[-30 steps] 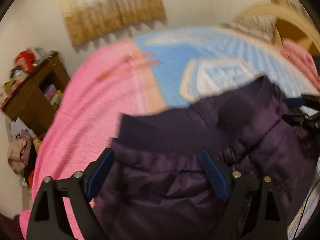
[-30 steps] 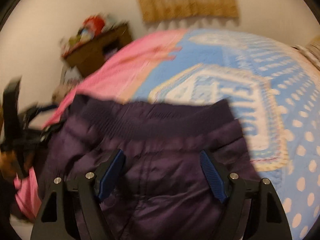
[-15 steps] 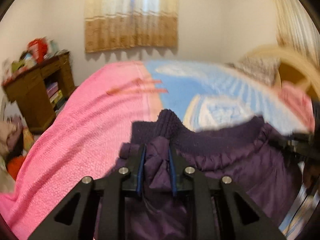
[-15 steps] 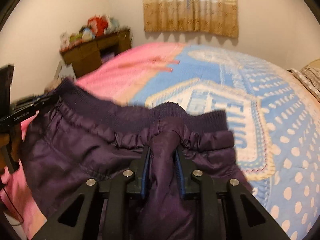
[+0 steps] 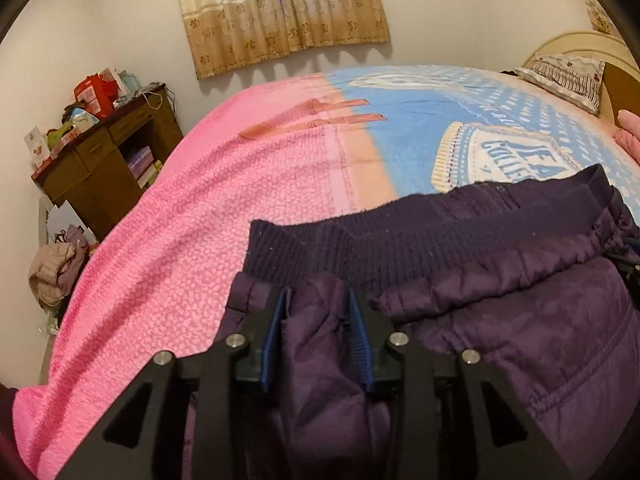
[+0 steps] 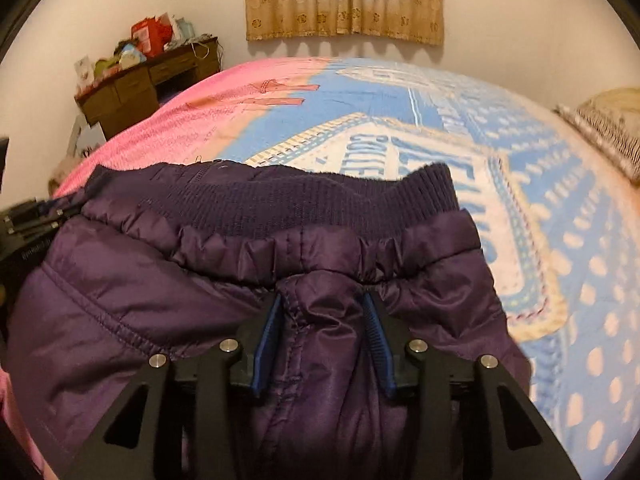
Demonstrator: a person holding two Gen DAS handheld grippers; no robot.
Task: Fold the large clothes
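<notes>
Both grippers' jaws have just reopened slightly since half a second ago; left gripper and right gripper each pinch purple jacket fabric.

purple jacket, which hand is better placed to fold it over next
Neither clearly: left gripper and right gripper each have jaws just eased wider around a bunch of the purple jacket below its ribbed hem.
</notes>
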